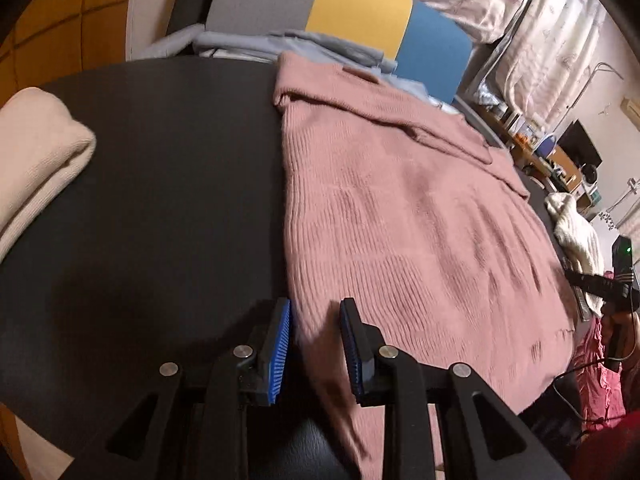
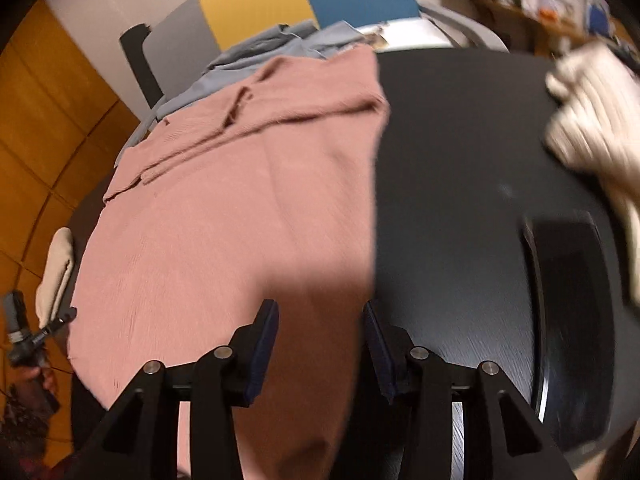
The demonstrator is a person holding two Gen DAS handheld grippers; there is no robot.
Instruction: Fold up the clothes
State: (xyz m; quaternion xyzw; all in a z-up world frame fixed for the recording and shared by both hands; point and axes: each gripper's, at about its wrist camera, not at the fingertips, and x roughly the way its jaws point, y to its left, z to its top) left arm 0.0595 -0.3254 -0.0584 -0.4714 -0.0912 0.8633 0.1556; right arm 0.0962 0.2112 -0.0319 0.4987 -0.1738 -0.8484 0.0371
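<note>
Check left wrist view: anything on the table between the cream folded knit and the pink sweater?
Nothing: bare black table separates the cream folded knit from the pink sweater, left wrist view.

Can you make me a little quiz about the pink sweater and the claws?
1. True or false: the pink ribbed knit sweater lies spread flat on the round black table.
2. What lies at the table's edge past the left claw? A) a folded cream knit garment B) a red shoe C) a green bottle
3. Fill in: sweater fabric sits between the fingers of both the left claw and the right claw, at the ____ hem.

Key: 1 true; 2 A; 3 near (bottom).
</note>
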